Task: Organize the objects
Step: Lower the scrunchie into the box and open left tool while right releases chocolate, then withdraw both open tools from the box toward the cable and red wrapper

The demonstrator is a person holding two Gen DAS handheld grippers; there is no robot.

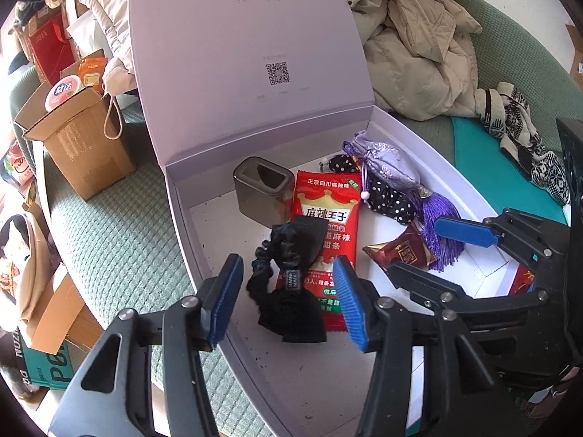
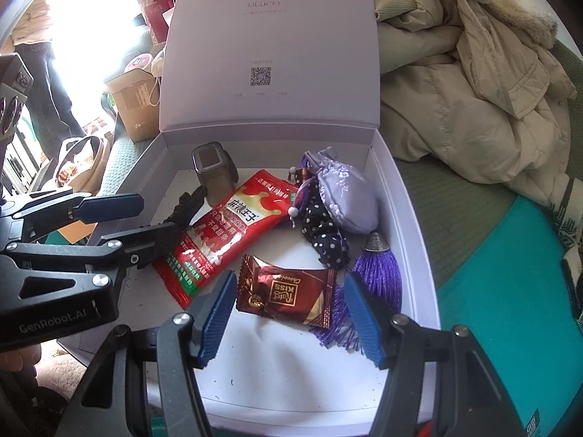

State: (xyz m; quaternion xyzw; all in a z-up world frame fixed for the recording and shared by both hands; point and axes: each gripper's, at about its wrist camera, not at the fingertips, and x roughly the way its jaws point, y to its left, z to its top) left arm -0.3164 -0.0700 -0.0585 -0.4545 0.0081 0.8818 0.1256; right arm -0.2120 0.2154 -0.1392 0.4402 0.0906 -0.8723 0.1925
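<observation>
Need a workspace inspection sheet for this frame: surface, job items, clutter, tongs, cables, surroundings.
Surface: open lavender box with its lid upright, on a green textured cover.
Job's things: in the box are a red snack packet, chocolate wrapper, black hair tie, purple tasselled sachet, polka-dot pouch and dark tin.
Clutter: specks on the box floor.
Grippers: left tongs open around the hair tie; right tongs open around the chocolate wrapper.
Cables: nothing seen.
Surroundings: beige coats, cardboard box, patterned knitwear.
</observation>
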